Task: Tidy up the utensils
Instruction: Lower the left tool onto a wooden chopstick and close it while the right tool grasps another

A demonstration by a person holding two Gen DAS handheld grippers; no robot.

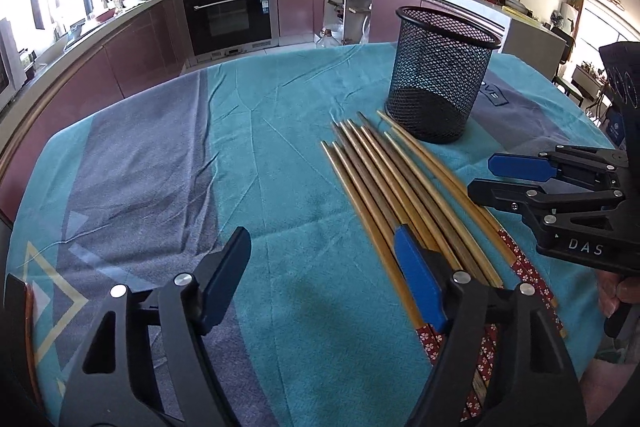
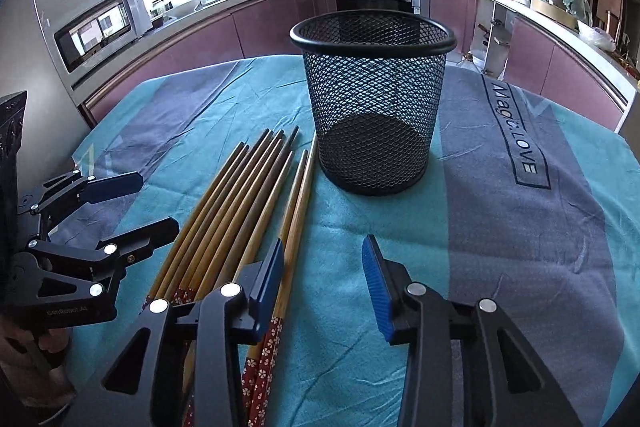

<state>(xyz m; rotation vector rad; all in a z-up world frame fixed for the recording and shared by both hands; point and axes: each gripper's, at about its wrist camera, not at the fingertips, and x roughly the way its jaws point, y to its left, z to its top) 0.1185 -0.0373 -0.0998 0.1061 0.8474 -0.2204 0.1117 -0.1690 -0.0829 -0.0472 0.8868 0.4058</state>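
Several wooden chopsticks (image 1: 396,183) with red flowered handles lie side by side on the teal cloth, tips toward a black mesh cup (image 1: 442,75). The cup stands upright and looks empty; it also shows in the right wrist view (image 2: 374,99), with the chopsticks (image 2: 244,203) to its left. My left gripper (image 1: 320,275) is open and empty, its right finger over the chopsticks' left edge. My right gripper (image 2: 324,267) is open and empty, its left finger over the rightmost chopsticks. The right gripper (image 1: 496,175) shows in the left wrist view, the left gripper (image 2: 136,203) in the right wrist view.
The table wears a teal and grey cloth (image 1: 168,163) with "Magic LOVE" lettering (image 2: 516,131) right of the cup. Purple kitchen cabinets and an oven (image 1: 230,11) run behind the table. A microwave (image 2: 100,27) sits at the left.
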